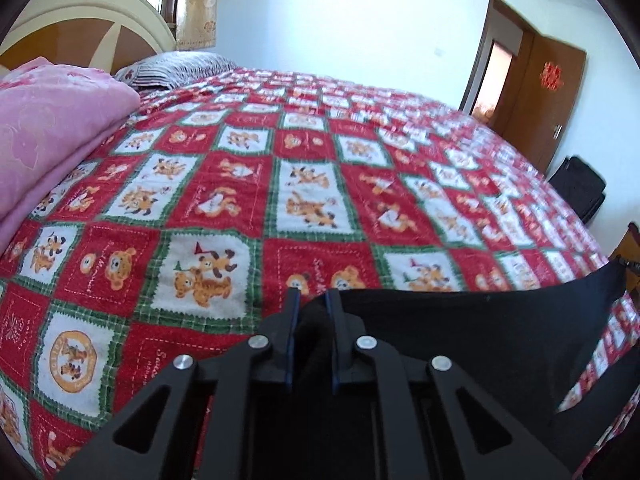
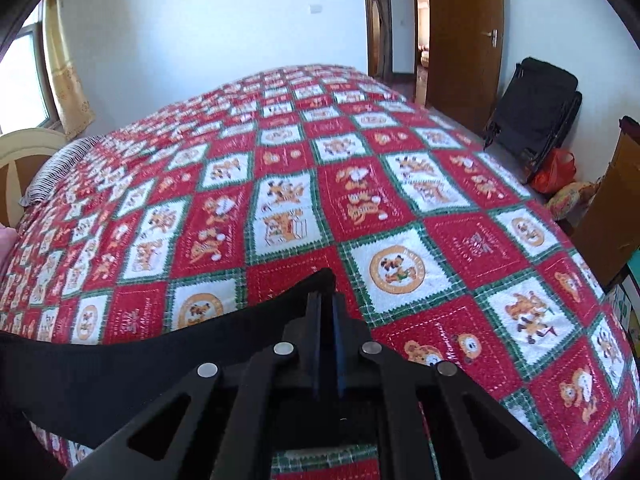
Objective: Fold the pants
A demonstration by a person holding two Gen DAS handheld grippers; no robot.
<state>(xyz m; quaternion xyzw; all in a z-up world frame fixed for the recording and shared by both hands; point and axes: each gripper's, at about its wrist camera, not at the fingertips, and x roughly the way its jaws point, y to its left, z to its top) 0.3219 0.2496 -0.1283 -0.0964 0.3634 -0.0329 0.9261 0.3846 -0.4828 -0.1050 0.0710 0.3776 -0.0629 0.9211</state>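
Left gripper (image 1: 313,295): nearest in the left wrist view, jaws drawn close and clamped on a bunched corner of the black pants (image 1: 460,332), cloth filling the narrow gap between the 2 blue-lined fingers.
Right gripper (image 2: 327,295): nearest in the right wrist view, jaws pressed almost together, pinching the other end of the pants (image 2: 120,364) at a raised point of cloth.
Pants: stretched between the 2 grippers, top edge taut and slightly sagging, lifted off the bedspread along that edge; lower part hanging out of view below both frames.
Near edge: pants hem crossing the lower right of the left wrist view and the lower left of the right wrist view, covering only the closest strip of the bed.
Bedspread (image 1: 304,200): red, white and green checks with cartoon bears, flat and bare beyond the pants, wide open room ahead of both grippers.
Left side: folded pink blanket (image 1: 52,128) lying on the bed's left part, well apart from the pants.
Far end: striped pillow (image 1: 180,66) by the headboard (image 1: 80,28), curtain (image 1: 198,4) behind.
Right side: bed edge dropping off toward a black folded chair (image 2: 532,108) and a red bag (image 2: 556,170) on the floor.
Farthest: brown door (image 2: 466,40) standing open against the white wall.
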